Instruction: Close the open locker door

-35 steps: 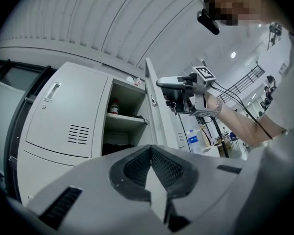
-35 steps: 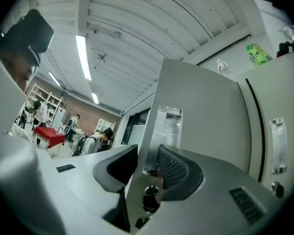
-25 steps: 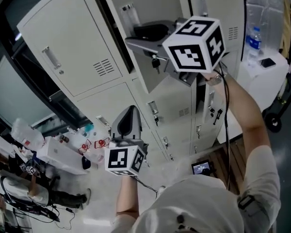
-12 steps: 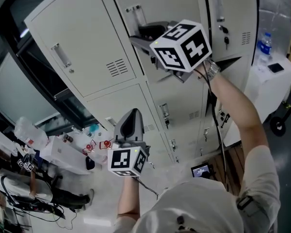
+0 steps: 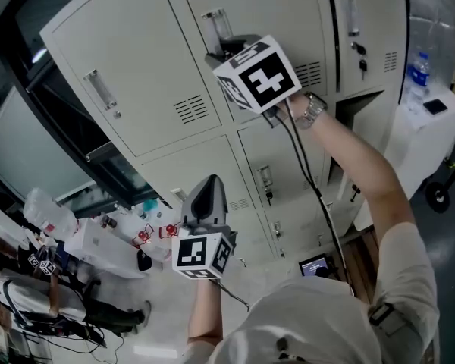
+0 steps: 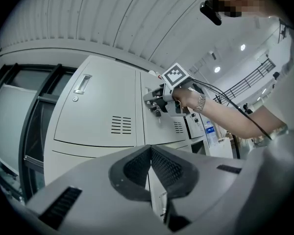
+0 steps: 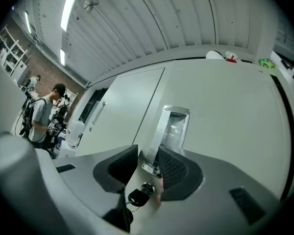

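The pale grey locker door (image 5: 280, 6) in the upper row lies nearly flush with its neighbours. My right gripper (image 5: 226, 48), under its marker cube, is shut on the door's edge beside the recessed metal handle (image 7: 172, 126). A key (image 7: 137, 197) hangs in the lock just below the pads, and the door edge runs between the two pads (image 7: 121, 164). The left gripper view shows the right gripper (image 6: 154, 99) held against the same door (image 6: 159, 126). My left gripper (image 5: 205, 192) hangs lower, away from the lockers, shut with nothing in it (image 6: 150, 173).
More closed lockers (image 5: 129, 74) surround the door. A dark open compartment (image 5: 356, 105) shows at lower right. A white box (image 5: 428, 120) with a water bottle (image 5: 418, 67) stands to the right. Bags and clutter (image 5: 98, 233) lie on the floor at left. A person (image 7: 44, 116) stands far left.
My right gripper has swung the door leftward against the locker, and the dark interior seen earlier is now covered. The left gripper has barely moved.
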A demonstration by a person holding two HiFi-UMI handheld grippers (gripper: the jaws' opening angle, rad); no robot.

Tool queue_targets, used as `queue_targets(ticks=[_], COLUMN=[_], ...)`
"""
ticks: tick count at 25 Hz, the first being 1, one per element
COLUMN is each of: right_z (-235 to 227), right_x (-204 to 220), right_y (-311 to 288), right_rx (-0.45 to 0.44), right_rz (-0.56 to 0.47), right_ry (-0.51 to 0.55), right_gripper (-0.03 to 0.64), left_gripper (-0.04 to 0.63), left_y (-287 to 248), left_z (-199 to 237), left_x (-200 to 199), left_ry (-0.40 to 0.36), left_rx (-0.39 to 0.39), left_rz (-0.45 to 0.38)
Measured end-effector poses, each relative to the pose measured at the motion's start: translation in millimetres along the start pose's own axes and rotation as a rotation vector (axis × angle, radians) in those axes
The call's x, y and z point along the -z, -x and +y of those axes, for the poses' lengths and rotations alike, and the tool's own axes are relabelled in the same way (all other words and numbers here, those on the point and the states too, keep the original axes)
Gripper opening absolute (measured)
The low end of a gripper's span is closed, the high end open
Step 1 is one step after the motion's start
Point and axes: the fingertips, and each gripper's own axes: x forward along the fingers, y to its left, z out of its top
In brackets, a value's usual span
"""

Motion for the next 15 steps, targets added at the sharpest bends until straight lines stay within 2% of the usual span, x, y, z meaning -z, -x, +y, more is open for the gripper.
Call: queue_targets(ticks=[15], right_z=[-4], right_x=[4], right_y=[-13], right_rx=[-0.011], right_rz=[-0.007], right_ry=[-0.01], right_gripper=[0.138], left_gripper=[0.008], left_y=[-7], left_z=[19], left_x=[17], left_ry=[0.011], left_rx=[0.031], left_rz=[0.034])
